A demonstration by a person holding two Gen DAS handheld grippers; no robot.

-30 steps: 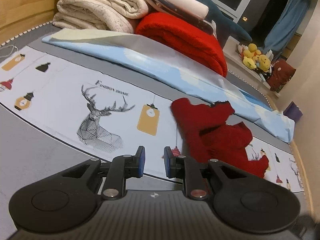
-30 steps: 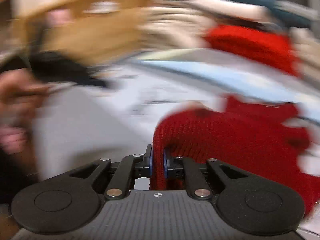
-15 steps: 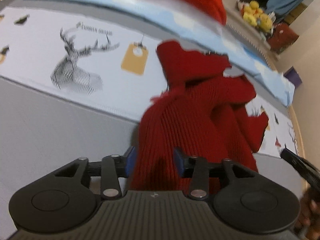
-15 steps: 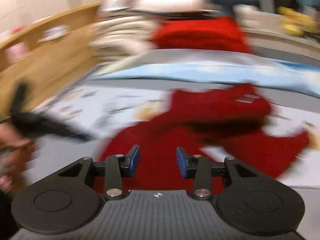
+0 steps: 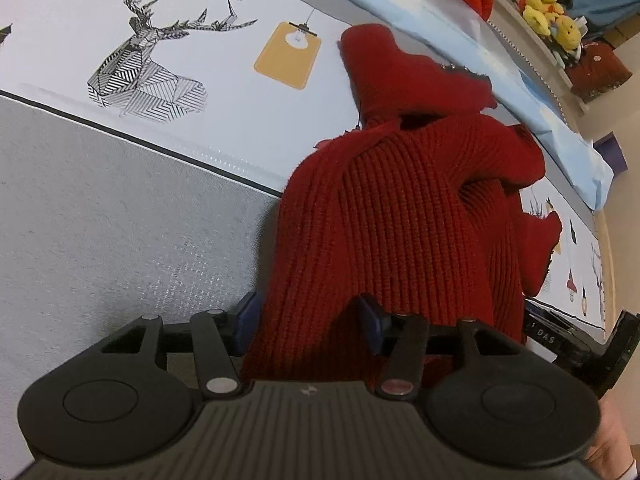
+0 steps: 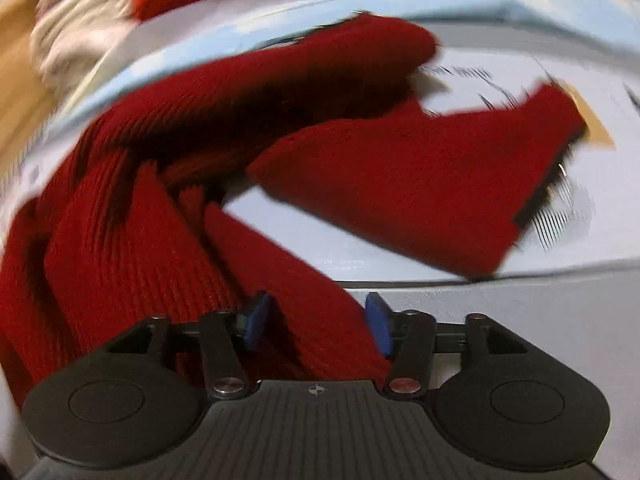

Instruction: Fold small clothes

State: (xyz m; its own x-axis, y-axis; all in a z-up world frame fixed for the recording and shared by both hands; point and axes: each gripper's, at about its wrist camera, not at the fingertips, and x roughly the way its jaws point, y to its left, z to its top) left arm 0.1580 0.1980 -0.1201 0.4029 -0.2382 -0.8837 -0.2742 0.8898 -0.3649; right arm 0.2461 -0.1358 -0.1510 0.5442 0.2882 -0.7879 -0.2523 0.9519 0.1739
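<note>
Two black two-finger grippers, left gripper (image 5: 310, 322) and right gripper (image 6: 316, 324), are opening over the gray-and-white printed bedspread (image 5: 120, 208); we are gripping nothing, though the red ribbed knit sweater (image 5: 392, 216) is lying crumpled between both sets of jaws. Risk, as we are judging it: bunched layers catching a pad, dragging the garment crooked before folding.
</note>
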